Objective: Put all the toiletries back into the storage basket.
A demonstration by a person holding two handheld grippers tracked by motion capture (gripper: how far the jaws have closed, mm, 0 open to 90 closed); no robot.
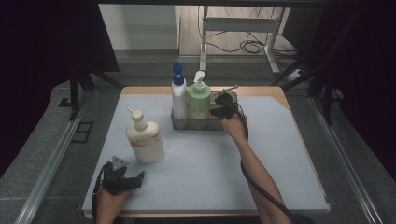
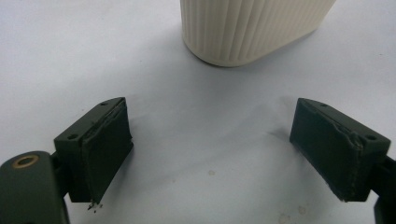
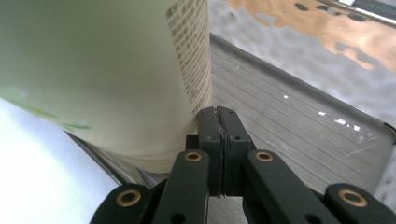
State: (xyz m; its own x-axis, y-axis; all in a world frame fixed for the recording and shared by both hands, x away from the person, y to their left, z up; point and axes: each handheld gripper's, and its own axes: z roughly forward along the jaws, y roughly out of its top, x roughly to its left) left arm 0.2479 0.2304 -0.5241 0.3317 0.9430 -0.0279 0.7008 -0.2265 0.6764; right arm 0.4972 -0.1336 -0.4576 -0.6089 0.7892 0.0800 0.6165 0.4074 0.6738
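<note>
A metal tray (image 1: 183, 126) at the back middle of the table holds a white bottle with a blue cap (image 1: 178, 95) and a green pump bottle (image 1: 199, 105). My right gripper (image 1: 220, 101) is at the tray's right part, just right of the green bottle. In the right gripper view its jaws (image 3: 219, 119) are pressed together with nothing seen between them, over the ridged tray floor (image 3: 289, 135) and beside the green bottle (image 3: 102, 70). A cream pump bottle (image 1: 145, 140) stands at the front left. My left gripper (image 1: 133, 176) rests below it, open (image 2: 212, 154), facing the bottle's base (image 2: 252, 28).
A pale blue mat (image 1: 196, 172) covers the wooden table. The right gripper's black cable (image 1: 254, 182) runs along the forearm to the front edge. Dark curtains and stand legs border the table; a white frame (image 1: 238, 28) stands on the floor behind.
</note>
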